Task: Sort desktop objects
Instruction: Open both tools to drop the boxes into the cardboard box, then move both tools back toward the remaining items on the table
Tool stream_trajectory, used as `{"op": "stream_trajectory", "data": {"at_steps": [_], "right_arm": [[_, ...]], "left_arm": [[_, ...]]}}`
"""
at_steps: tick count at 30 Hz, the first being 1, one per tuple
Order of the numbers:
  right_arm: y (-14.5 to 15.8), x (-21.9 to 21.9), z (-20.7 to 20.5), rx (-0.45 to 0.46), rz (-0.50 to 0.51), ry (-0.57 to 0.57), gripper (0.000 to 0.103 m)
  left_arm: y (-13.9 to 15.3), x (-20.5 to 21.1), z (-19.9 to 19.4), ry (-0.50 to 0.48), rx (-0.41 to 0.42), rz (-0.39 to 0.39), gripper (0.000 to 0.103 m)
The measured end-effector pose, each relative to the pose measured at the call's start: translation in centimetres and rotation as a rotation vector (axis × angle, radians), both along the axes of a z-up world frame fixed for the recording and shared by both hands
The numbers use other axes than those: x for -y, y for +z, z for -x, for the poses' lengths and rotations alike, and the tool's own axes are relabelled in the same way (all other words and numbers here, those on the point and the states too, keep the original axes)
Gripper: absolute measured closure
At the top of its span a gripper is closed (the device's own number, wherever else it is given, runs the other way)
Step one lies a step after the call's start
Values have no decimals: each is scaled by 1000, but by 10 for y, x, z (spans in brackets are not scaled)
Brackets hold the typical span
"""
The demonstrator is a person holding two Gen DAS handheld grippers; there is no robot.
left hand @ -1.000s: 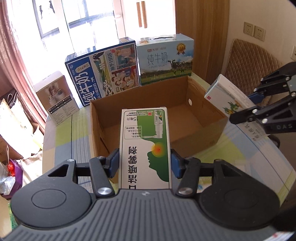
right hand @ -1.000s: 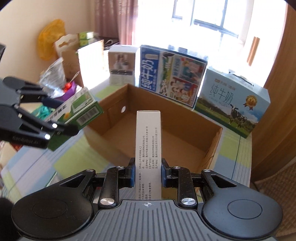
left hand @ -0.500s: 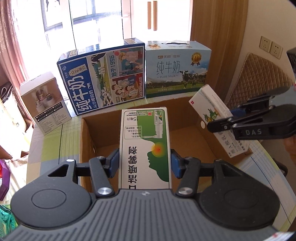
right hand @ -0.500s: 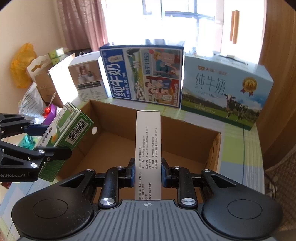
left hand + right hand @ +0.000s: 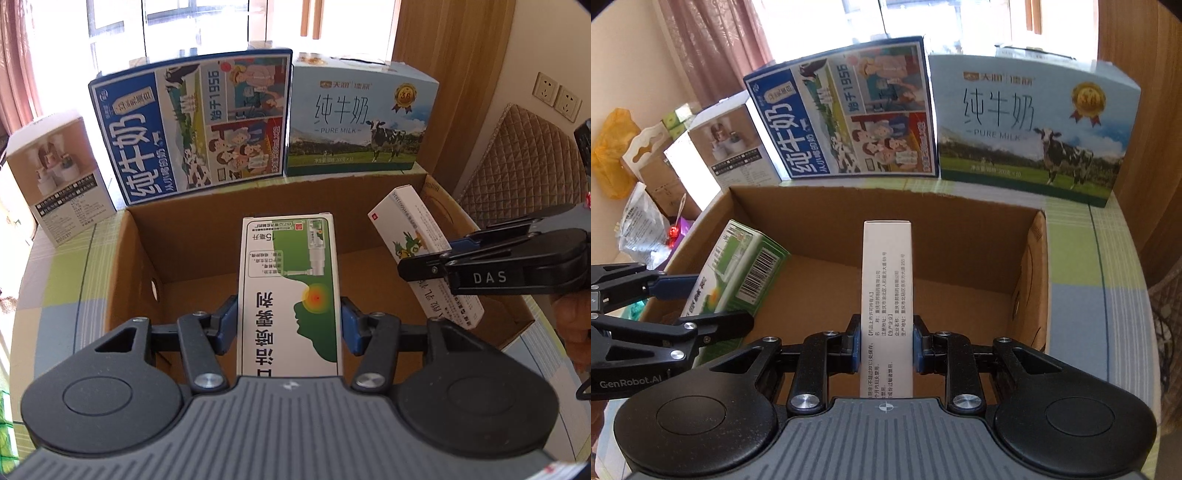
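My left gripper [image 5: 288, 326] is shut on a green and white medicine box [image 5: 290, 280] and holds it over the open cardboard box [image 5: 122, 280]. My right gripper [image 5: 884, 349] is shut on a narrow white medicine box [image 5: 886, 295], also over the cardboard box [image 5: 1030, 280]. The right gripper [image 5: 424, 258] shows at the right of the left wrist view with the white box [image 5: 417, 240]. The left gripper [image 5: 701, 299] shows at the left of the right wrist view with the green box [image 5: 738, 273]. The cardboard box floor looks bare.
Two large milk cartons stand behind the cardboard box, a blue one [image 5: 192, 125] and a light blue one [image 5: 358, 125]. A small white carton [image 5: 55, 177] stands at the far left. A padded chair [image 5: 524, 166] is at the right. Bags [image 5: 639, 221] lie off the table's left side.
Both grippers have moved forward and lower with their boxes, from beside the cardboard box to over its opening. Both grips are unchanged.
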State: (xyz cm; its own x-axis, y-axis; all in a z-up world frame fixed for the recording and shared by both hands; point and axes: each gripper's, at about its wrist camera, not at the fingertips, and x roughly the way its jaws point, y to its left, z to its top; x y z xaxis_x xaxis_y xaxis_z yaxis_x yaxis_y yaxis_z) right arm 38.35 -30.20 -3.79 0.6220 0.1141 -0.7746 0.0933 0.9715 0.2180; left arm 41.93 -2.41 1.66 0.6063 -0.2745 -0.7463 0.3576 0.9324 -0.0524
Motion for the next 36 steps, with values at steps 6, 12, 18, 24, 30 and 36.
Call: {"op": "stream_trajectory", "data": {"at_steps": [6,12,18,24,30,36], "right_arm": [[-10,3,1,-14,-56,-23,80],[3,4,8,53,-72,-40,59],[42,-6,36,164,-34,-14,43],[77,-30,93,263,38,50,28],[73,-55,163,240,79,172,20],[43,-68,216,141,139,273,10]], "left_arm": [[-6,-2,-1,22,-1,12,50],[4,-9,16,31,30,13,50],[24,-18,47,20,76,18,46],[42,-32,92,13,103,43,43],[45,-48,145,-20,115,11,34],[28,-65,194,-119,63,-51,18]]}}
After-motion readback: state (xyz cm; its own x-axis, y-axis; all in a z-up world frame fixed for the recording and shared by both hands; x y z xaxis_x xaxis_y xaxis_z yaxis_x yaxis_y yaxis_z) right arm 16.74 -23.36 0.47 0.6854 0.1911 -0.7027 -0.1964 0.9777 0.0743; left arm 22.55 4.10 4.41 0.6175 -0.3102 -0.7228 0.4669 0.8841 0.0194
